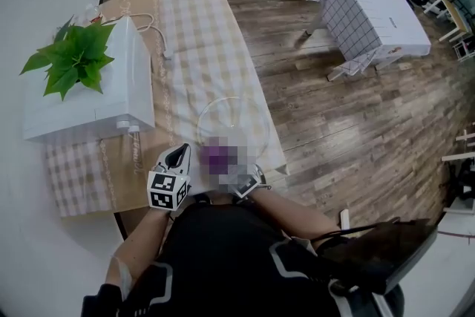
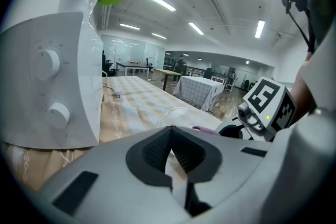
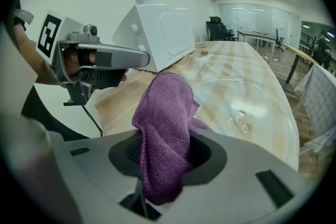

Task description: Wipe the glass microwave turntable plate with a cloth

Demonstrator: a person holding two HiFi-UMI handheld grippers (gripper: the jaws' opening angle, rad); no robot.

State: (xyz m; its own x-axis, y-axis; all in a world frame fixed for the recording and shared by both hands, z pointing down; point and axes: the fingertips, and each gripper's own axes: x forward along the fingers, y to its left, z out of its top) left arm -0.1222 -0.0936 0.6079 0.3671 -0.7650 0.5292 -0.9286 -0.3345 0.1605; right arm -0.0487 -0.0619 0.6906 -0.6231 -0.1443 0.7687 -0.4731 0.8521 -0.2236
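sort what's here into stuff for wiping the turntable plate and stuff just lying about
For the job: glass turntable plate; purple cloth, clamped in right hand-held gripper.
Just lying about: white microwave; potted plant; cloth-covered table.

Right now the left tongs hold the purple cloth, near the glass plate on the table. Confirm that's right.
Not quite: it is the right tongs that hold the purple cloth, shut on it, near the glass plate on the table. The right gripper view shows this; the left gripper view shows the left tongs closed with nothing between them.
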